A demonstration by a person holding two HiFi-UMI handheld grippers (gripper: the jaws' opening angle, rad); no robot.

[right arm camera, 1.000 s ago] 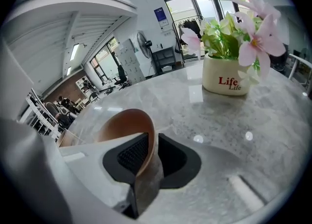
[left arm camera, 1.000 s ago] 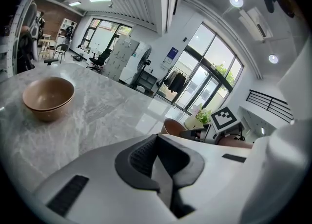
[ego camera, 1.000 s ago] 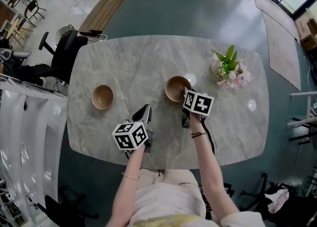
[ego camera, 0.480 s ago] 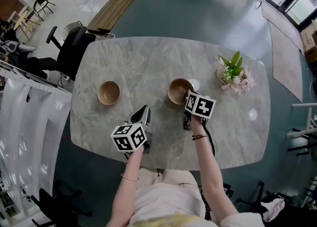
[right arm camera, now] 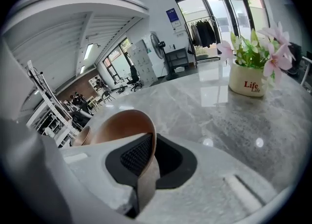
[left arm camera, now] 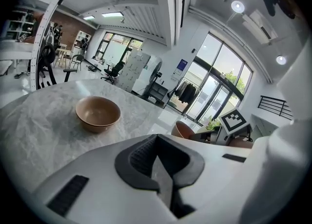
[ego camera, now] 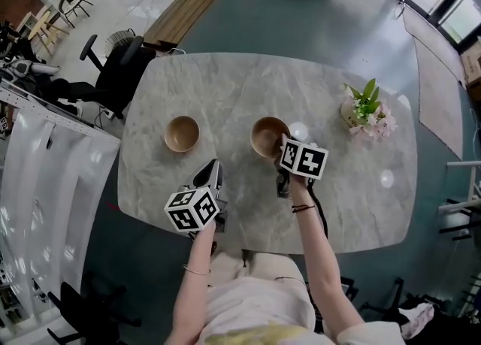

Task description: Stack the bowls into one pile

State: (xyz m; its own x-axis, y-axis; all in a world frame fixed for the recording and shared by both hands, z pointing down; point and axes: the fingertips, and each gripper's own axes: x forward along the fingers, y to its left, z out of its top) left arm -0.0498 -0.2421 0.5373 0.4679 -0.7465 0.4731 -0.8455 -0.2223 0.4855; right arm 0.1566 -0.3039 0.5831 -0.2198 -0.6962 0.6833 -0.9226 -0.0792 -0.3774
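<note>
Two brown wooden bowls are on the marble table (ego camera: 225, 88). The left bowl (ego camera: 182, 134) (left arm camera: 98, 113) stands alone, upright and empty. My right gripper (ego camera: 281, 143) (right arm camera: 146, 142) has just been closing and now pinches the near rim of the right bowl (ego camera: 268, 137) (right arm camera: 119, 125), which looks tilted in the right gripper view. My left gripper (ego camera: 215, 164) (left arm camera: 156, 145) hovers between the two bowls near the table's front, its jaws pressed together with nothing in them. The left bowl (right arm camera: 80, 137) shows beyond the held one.
A white pot of pink flowers (ego camera: 366, 114) (right arm camera: 249, 76) stands at the table's right. An office chair (ego camera: 120, 69) sits off the table's far left corner. The person's arms reach in over the front edge (ego camera: 255, 242).
The right gripper has carried its bowl left, closer to the left bowl. The left gripper has also shifted left over the table. The view has panned.
</note>
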